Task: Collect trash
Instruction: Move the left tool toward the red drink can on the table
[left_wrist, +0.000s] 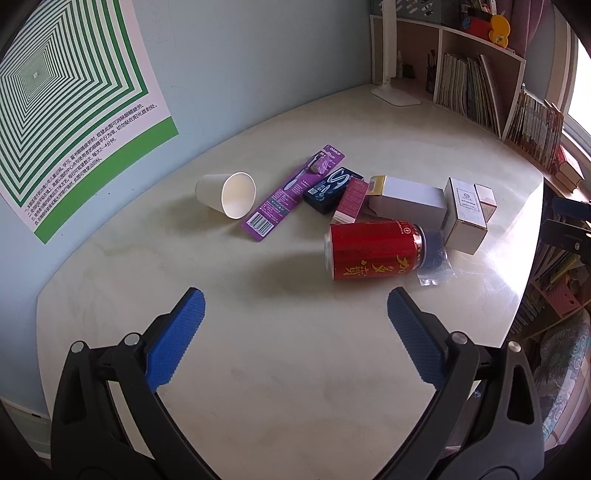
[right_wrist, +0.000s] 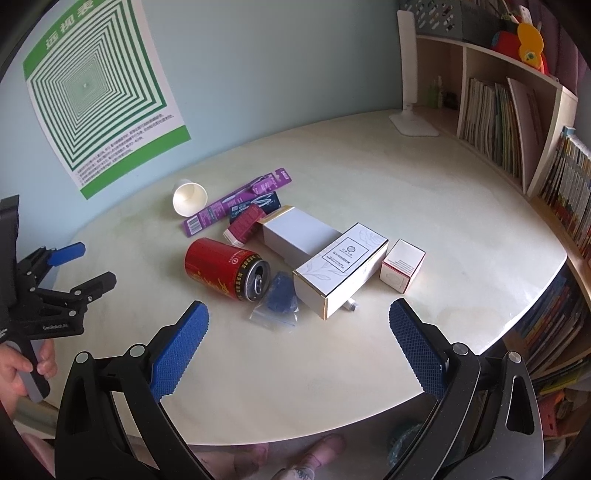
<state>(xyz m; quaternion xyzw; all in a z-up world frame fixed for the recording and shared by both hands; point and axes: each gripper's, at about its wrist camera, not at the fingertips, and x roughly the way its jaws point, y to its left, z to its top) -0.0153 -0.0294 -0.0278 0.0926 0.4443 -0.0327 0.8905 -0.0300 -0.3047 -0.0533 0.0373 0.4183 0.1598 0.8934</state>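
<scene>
Right wrist | cream table (right_wrist: 332, 166) | bookshelf (right_wrist: 517, 122) | wall poster (right_wrist: 99, 99)

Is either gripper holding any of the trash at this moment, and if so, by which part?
Nothing is held. The left gripper and right gripper are both open and empty above the table, short of the red can.

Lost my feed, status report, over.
Left gripper open, empty. Right gripper open, empty. Red can on its side, untouched. Nothing blocking it.
</scene>
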